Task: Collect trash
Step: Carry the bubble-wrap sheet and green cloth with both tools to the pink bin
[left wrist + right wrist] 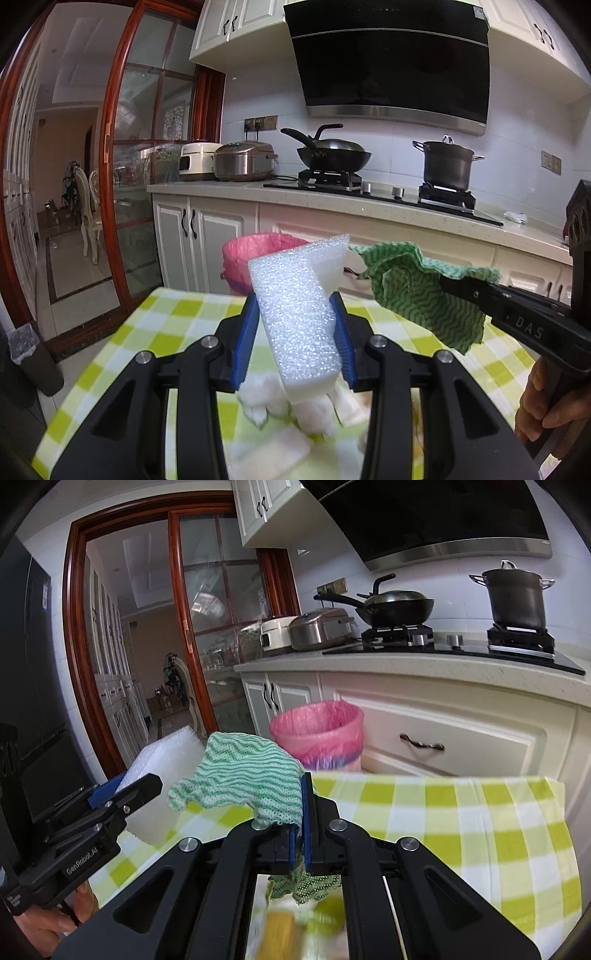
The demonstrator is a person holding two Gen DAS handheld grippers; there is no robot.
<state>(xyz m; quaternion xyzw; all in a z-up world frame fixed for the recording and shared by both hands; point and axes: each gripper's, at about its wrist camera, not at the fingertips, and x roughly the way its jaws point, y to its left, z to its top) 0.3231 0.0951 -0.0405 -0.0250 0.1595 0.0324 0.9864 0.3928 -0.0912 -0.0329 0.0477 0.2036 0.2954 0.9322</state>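
My left gripper (295, 306) is shut on a white foam block (295, 314), held above the green-checked tablecloth (159, 325); the block also shows in the right wrist view (162, 757). My right gripper (301, 794) is shut on a green wavy-striped cloth (240, 775), which also shows in the left wrist view (413, 288), just right of the foam. A bin lined with a pink bag (319, 731) stands on the floor beyond the table's far edge; it shows behind the foam in the left wrist view (255, 251).
White crumpled scraps (273, 406) lie on the table under my left gripper. Kitchen cabinets (461, 734) and a counter with a wok (332, 153), pot (447, 166) and rice cookers (243, 162) stand behind the bin. A glass sliding door (144, 166) is on the left.
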